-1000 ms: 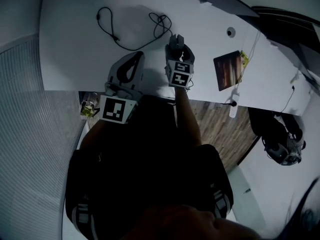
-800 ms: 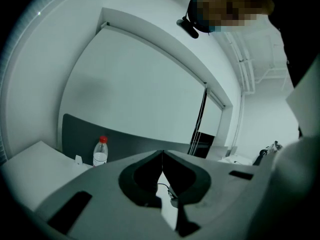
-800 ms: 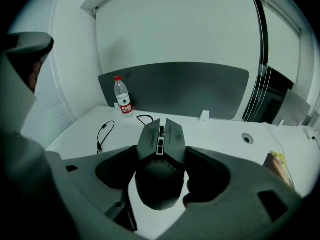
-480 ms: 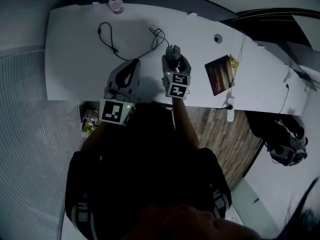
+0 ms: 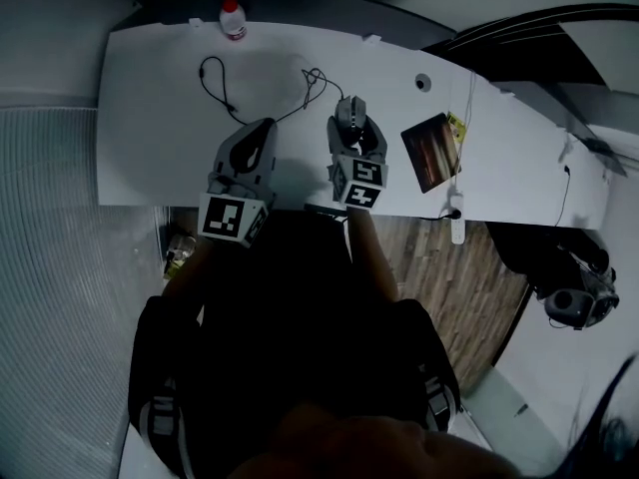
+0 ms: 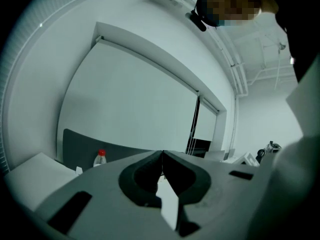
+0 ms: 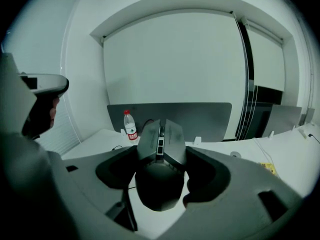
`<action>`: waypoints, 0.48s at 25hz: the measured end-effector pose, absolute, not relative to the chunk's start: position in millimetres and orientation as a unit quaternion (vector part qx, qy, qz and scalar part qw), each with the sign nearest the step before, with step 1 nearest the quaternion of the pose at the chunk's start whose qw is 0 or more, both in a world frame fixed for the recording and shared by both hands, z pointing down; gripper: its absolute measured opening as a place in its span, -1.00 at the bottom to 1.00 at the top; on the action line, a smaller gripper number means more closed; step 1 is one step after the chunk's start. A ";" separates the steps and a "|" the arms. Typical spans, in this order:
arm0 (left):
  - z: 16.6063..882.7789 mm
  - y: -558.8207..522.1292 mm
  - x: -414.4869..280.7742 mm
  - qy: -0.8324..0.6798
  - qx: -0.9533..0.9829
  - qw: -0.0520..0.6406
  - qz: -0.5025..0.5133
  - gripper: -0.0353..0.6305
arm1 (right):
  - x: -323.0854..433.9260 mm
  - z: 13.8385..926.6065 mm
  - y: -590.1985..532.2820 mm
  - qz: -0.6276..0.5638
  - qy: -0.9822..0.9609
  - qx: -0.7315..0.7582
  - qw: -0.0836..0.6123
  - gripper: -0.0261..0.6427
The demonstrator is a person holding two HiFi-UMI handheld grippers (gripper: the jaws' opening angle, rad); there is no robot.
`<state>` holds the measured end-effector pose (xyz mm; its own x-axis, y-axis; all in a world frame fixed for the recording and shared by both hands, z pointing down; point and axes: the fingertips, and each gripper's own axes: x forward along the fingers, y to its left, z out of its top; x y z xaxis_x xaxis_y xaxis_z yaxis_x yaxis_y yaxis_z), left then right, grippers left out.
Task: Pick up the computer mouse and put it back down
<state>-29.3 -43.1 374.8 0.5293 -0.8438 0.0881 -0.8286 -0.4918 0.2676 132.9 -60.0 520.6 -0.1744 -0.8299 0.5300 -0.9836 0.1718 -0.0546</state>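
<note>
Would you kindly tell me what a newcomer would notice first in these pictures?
The right gripper stands out, its jaws clamped on the grey computer mouse over the middle of the white desk. Beside it the left gripper is shut and empty, and a red-capped bottle stands at the desk's far edge.

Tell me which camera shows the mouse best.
The right gripper view: the mouse fills the centre, clamped between the right gripper's jaws, buttons and wheel plain. The head view shows the mouse small, from above, partly covered by that gripper. The left gripper view does not show it.
</note>
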 end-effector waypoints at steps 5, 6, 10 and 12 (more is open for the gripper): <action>361.9 -38.3 -30.1 -0.481 0.867 0.127 -0.031 -0.88 | 131.4 483.2 -51.9 0.178 -0.749 0.618 0.161 -0.05; 359.4 -37.6 -29.3 -0.480 0.868 0.125 -0.031 -0.88 | 131.5 476.0 -50.4 0.174 -0.751 0.618 0.156 -0.05; 351.4 -36.7 -25.9 -0.473 0.873 0.114 -0.035 -0.88 | 131.5 445.9 -47.8 0.150 -0.758 0.621 0.131 -0.05; 348.3 -36.4 -25.4 -0.471 0.874 0.111 -0.036 -0.88 | 129.3 428.0 -46.7 0.137 -0.763 0.622 0.114 -0.05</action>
<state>-25.4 -36.4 348.3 0.5535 -0.8318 0.0409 -0.8158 -0.5317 0.2275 129.3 -46.7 428.0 -0.2010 -0.9170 0.3446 -0.9796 0.1894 -0.0674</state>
